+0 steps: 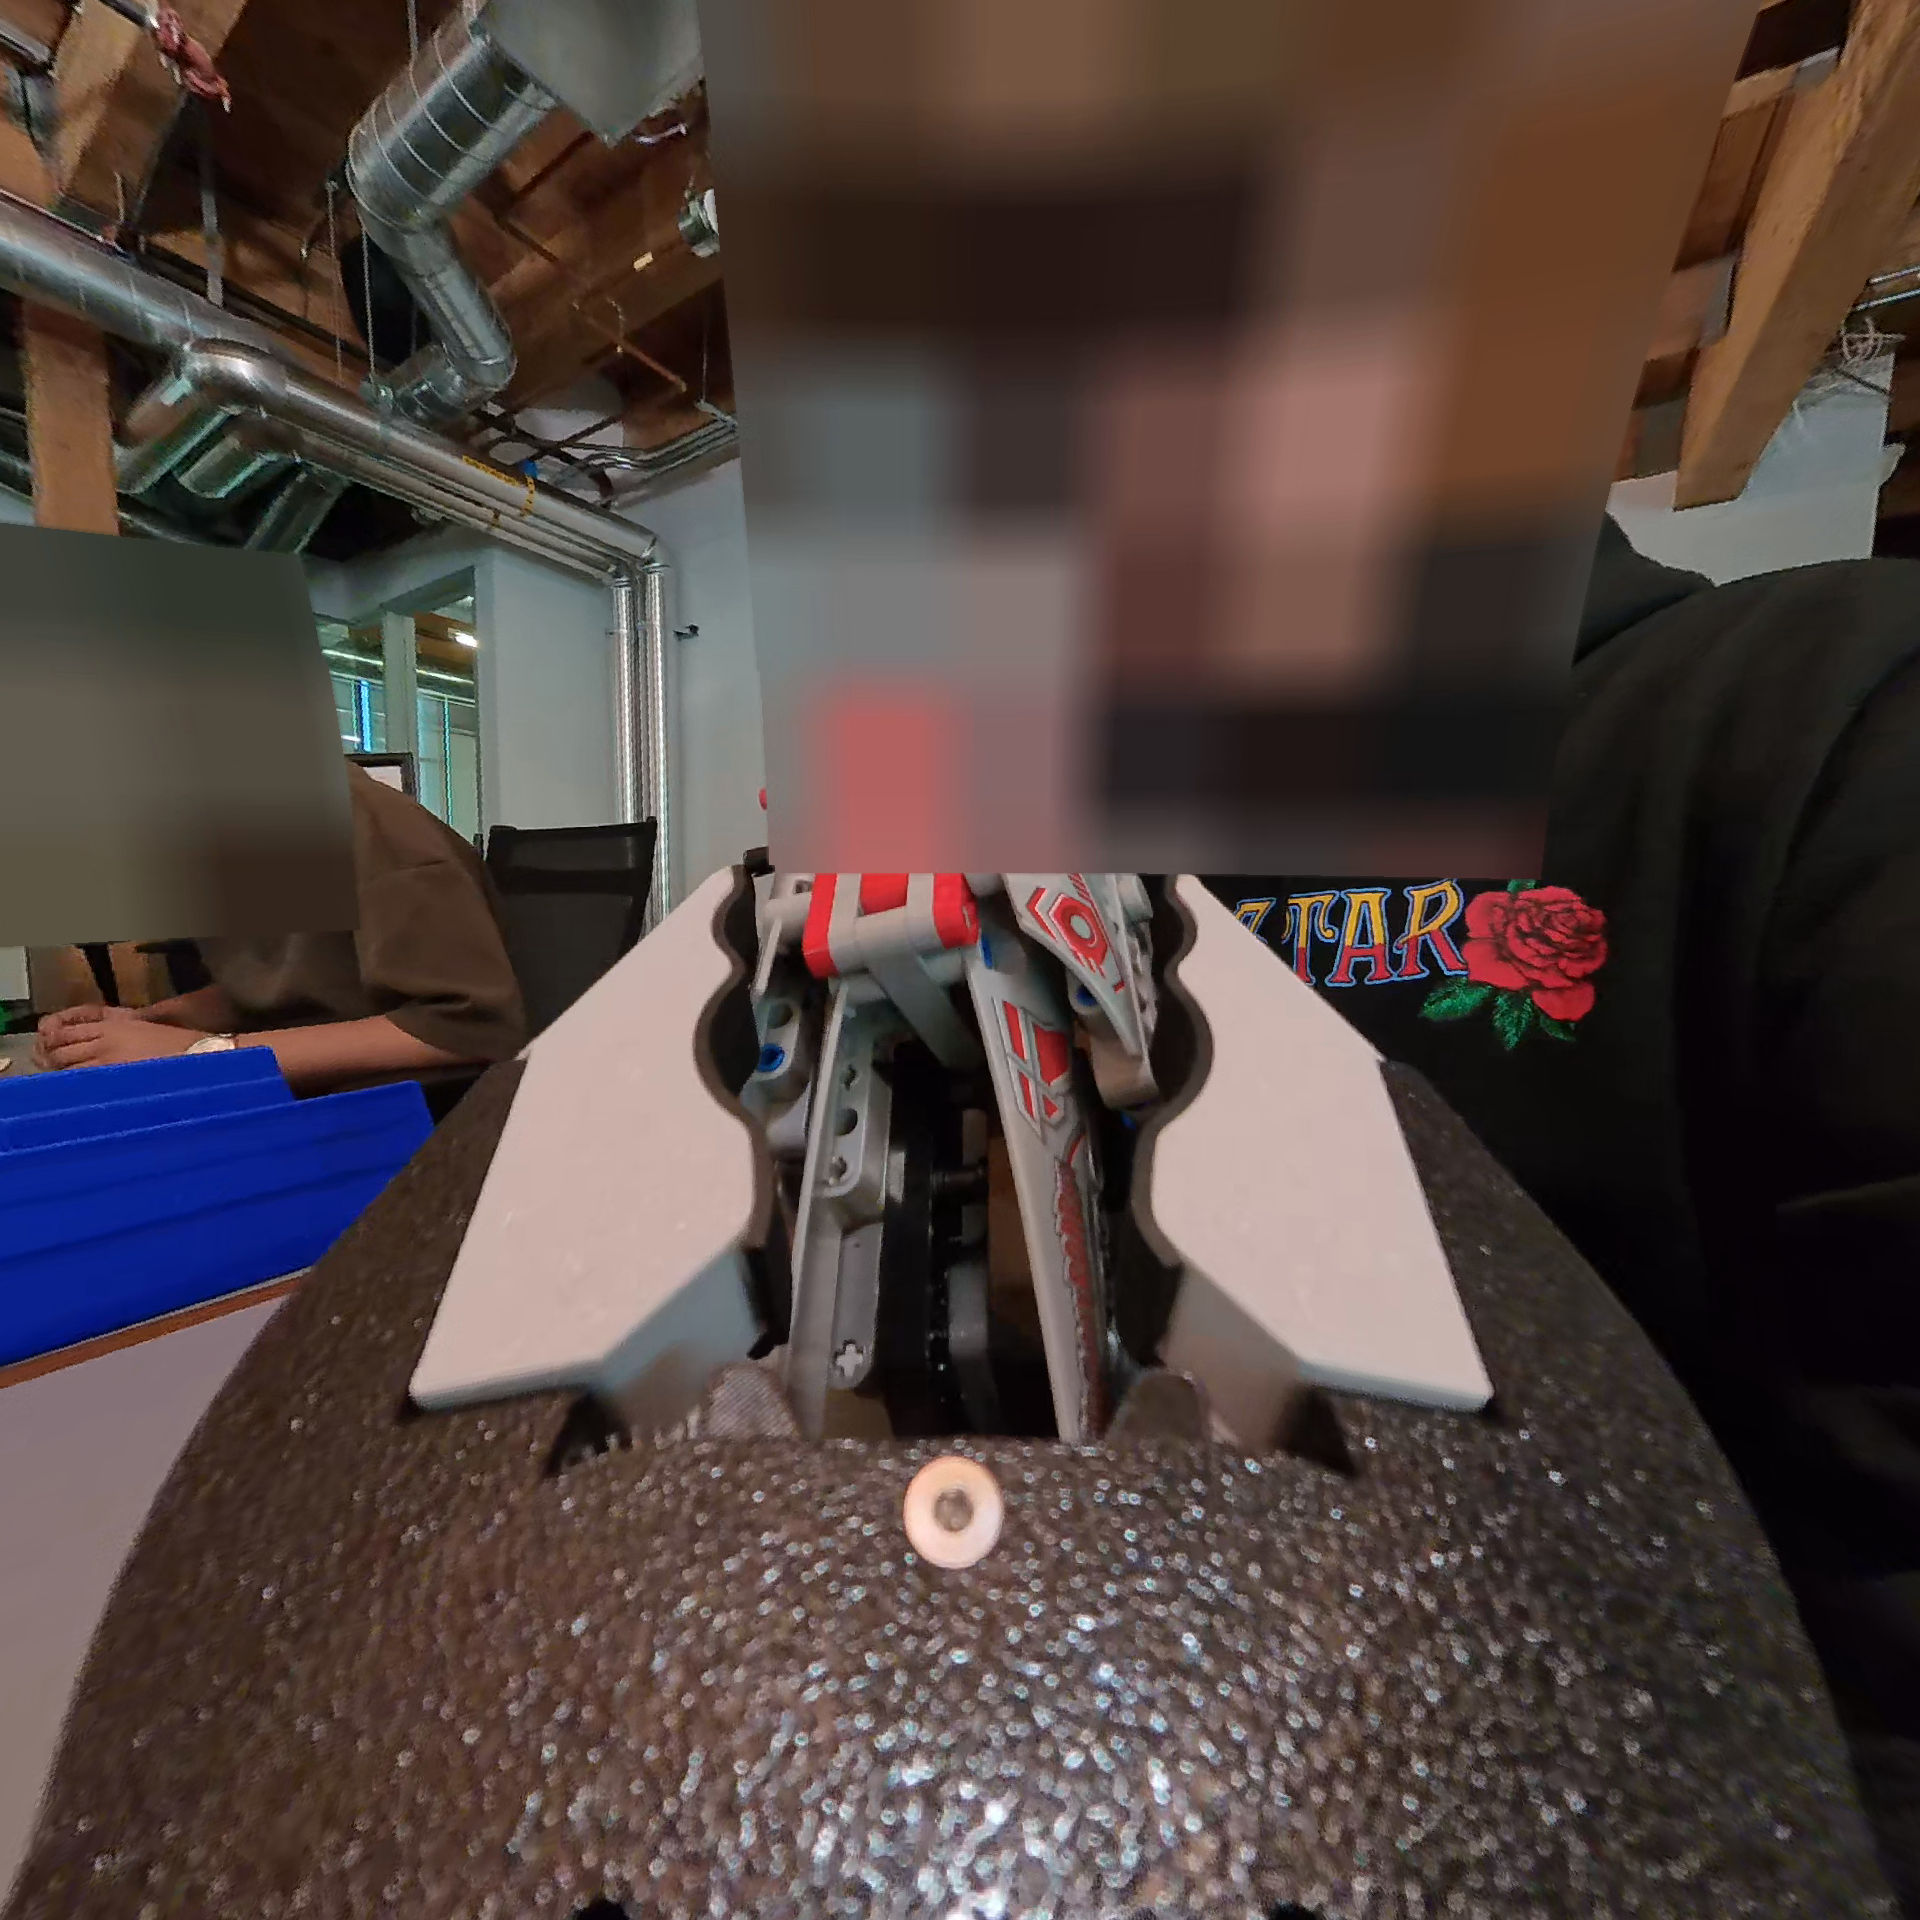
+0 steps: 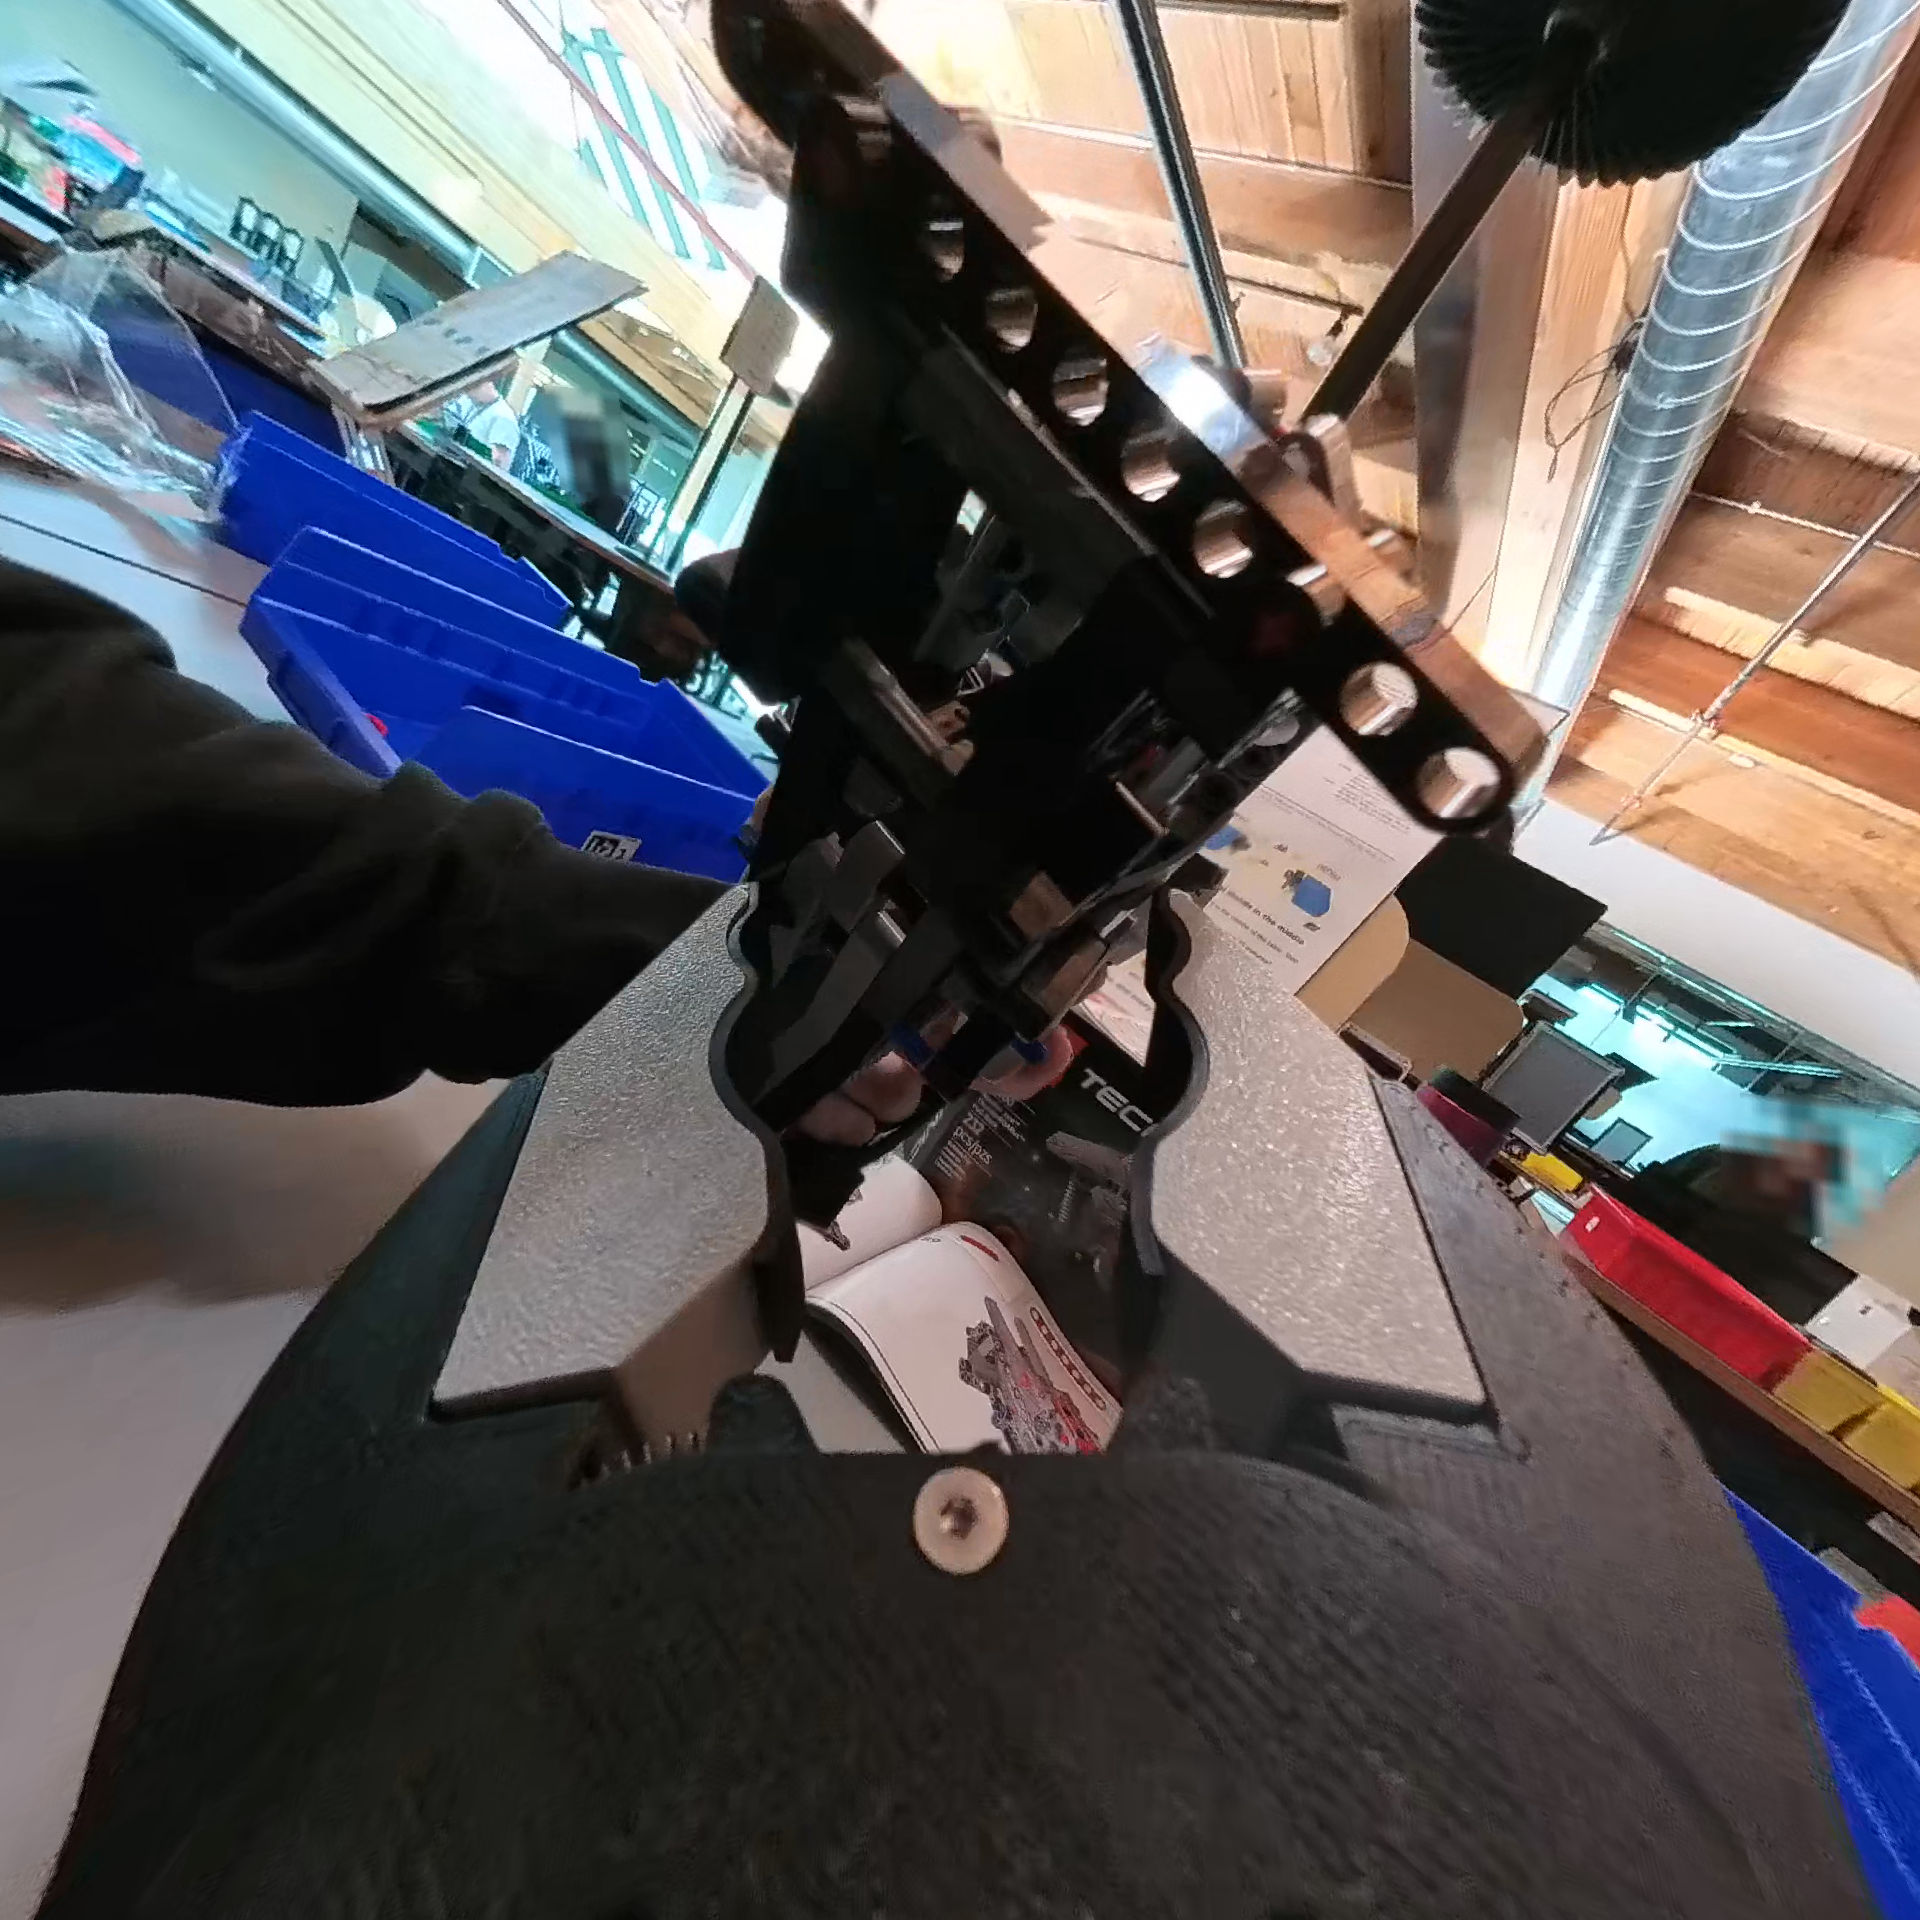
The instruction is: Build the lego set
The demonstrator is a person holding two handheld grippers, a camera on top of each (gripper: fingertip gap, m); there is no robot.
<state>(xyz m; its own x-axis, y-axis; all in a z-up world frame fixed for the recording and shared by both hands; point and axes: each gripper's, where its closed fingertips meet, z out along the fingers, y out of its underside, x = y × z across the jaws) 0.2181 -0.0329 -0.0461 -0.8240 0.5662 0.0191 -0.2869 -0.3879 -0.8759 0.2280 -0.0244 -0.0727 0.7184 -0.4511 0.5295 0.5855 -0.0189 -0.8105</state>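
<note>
In the left wrist view, your left gripper (image 1: 951,1122) points up toward your own chest, and its two grey fingers (image 1: 613,1164) are closed part-way onto a grey, red and black lego model (image 1: 935,1091). The model fills the gap between them, with a red-and-grey beam at the top, a black disc in the middle and a grey panel with red markings on the right. It is held up in the air, off the surface. Behind it is your black sweatshirt (image 1: 1714,935) with a red rose print. At the left edge sit blue plastic bins (image 1: 187,1174) on the pale surface (image 1: 114,1455), with another person's arm behind them.

In the right wrist view, your right gripper (image 2: 961,1039) tilts upward, its grey fingers (image 2: 634,1174) set moderately apart. The dark underside of the same lego model (image 2: 1039,623) lies between the tips, its long black holed beam (image 2: 1195,457) running diagonally. I cannot tell whether the fingers actually press on it. Below, through the gap, an open white instruction booklet (image 2: 966,1320) lies on the surface. Your black sleeve (image 2: 260,883) crosses from the left.
</note>
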